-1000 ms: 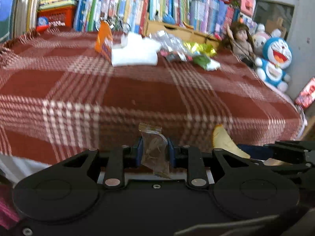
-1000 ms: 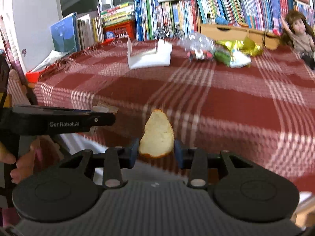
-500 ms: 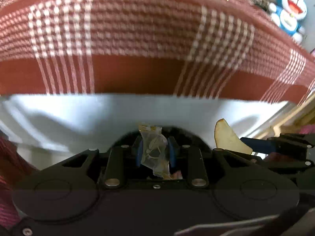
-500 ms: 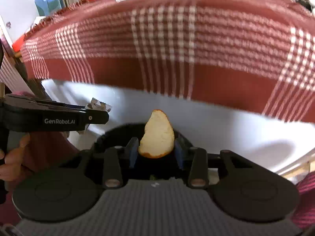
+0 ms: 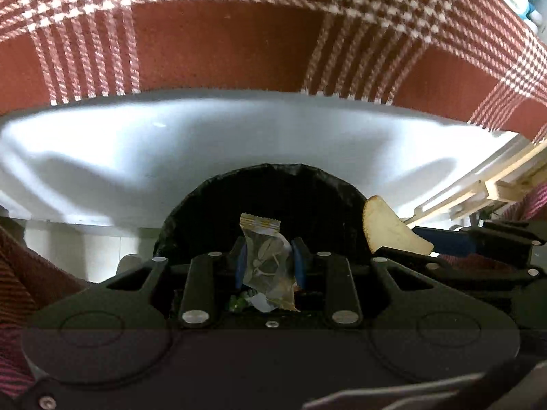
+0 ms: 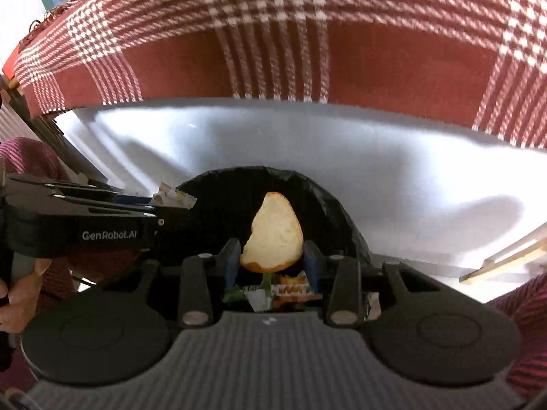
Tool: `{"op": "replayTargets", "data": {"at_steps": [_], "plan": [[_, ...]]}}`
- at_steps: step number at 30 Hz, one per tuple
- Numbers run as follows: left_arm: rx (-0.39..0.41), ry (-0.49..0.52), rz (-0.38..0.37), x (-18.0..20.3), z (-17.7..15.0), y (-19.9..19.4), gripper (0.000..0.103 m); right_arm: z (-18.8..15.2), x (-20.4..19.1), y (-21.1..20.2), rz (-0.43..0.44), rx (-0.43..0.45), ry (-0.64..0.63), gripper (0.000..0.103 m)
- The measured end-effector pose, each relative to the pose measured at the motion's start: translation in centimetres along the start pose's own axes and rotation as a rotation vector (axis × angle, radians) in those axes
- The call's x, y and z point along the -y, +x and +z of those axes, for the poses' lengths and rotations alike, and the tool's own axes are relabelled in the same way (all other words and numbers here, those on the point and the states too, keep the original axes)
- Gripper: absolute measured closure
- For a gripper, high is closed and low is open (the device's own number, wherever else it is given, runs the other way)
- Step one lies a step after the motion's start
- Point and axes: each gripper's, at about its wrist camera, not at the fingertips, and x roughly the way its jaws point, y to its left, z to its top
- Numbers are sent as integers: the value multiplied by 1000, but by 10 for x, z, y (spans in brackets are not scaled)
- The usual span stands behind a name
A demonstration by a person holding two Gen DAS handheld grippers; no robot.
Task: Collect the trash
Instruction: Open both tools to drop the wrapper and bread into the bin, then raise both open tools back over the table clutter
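Two scraps held over the bin, ready to drop.

On my left, my left gripper (image 5: pixel 267 262) is clamped on a clear snack wrapper (image 5: pixel 268 266), its crimped yellow end standing up above my blue pads (image 5: pixel 241 261) so the film cannot slip sideways. I hold it over the mouth of the black-lined bin (image 5: pixel 273 191), which sits under the edge of the table where the plaid cloth (image 5: pixel 222 41) and white underlay (image 5: pixel 171 143) hang. To the right, my right gripper (image 6: pixel 271 261) pinches a piece of pale peel (image 6: pixel 273 235) by its lower edge, also above the bin (image 6: pixel 328 205), where other wrappers (image 6: pixel 290 288) already lie. I judge both grips exist only for carrying; parting them should let each piece fall in.
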Motion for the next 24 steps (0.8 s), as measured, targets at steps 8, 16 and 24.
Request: {"op": "replayTargets", "data": {"at_steps": [8, 16, 24], "plan": [[-7, 8, -2, 3, 1, 3, 52, -1, 5, 2, 2, -3, 17, 45], [25, 26, 28, 7, 6, -9, 32, 2, 7, -4, -1, 5, 48, 41], [144, 43, 19, 9, 30, -47, 21, 23, 10, -27, -4, 80, 54, 39]]}}
